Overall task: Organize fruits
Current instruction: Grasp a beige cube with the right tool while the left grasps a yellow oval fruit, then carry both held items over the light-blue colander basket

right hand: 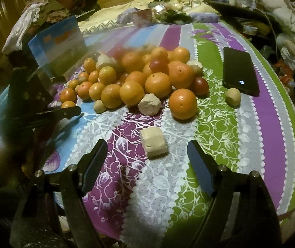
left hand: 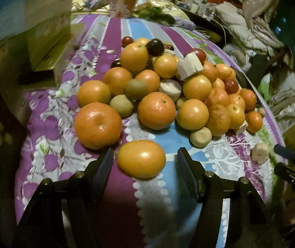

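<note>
Presently, at the far left of the left wrist view, a printed carton (left hand: pixel 29 22) stands at the edge of the striped floral cloth (left hand: pixel 50 144), clear of the fruit. Next to the right lies the main pile of oranges (left hand: pixel 153 86), mixed with small dark red fruits, greenish-brown round fruits and pale cut chunks, all heaped loosely on the cloth with no sorting visible. The left gripper (left hand: pixel 145 161) points down at a lone orange (left hand: pixel 141 158) lying just in front of the pile; its fingers stand apart on either side of that orange, with cloth showing between each pad and the peel, so nothing is pinched. Moving right, the right wrist view shows the right gripper (right hand: pixel 147 155) likewise spread, its fingers flanking a pale cut block (right hand: pixel 153 143) that sits alone on the cloth, near but not touching either pad. Further right, a single large orange (right hand: pixel 183 103) rests apart from the heap, then a small tan fruit (right hand: pixel 232 96) just beside a dark phone (right hand: pixel 240 71) near the cloth's right edge. Assessment: the task appears to be at an early picking step, each hand lined up on one item and no grasp yet made. The next move calls for closing squarely on the orange, which is round and liable to roll off-centre, and on the block across its flat faces. No destination container can be confirmed.
</note>
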`<action>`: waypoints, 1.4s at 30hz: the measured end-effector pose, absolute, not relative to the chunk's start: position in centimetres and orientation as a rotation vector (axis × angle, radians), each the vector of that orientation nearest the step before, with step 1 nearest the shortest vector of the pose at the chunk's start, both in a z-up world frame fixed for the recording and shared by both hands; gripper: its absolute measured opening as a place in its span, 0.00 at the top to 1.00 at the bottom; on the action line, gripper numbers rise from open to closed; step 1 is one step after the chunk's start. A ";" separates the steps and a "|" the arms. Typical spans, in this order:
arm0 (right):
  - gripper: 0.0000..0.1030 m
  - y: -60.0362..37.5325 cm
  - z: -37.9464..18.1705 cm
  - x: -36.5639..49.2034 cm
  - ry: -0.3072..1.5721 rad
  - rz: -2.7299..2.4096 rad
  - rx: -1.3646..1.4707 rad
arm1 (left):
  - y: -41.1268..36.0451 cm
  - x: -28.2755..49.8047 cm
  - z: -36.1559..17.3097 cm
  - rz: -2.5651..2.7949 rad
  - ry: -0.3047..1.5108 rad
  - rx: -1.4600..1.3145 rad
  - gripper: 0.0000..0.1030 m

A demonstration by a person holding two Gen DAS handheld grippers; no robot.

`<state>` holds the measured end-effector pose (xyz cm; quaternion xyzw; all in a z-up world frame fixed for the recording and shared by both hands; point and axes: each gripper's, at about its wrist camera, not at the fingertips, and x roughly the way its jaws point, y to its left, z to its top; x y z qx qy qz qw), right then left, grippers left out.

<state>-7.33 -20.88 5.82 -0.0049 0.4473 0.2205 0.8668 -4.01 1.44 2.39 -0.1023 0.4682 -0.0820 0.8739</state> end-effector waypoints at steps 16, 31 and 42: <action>0.64 -19.0 3.1 -5.3 0.997 0.431 -0.178 | 1.4 -4.9 2.0 -0.152 0.950 -0.223 0.57; 0.71 -15.8 13.0 -4.2 0.876 0.236 -0.048 | 4.1 -6.2 12.6 -0.019 0.844 -0.223 0.57; 0.71 -6.4 19.6 -3.2 0.831 0.379 -0.078 | 14.2 -9.4 20.7 0.153 0.777 -0.288 0.57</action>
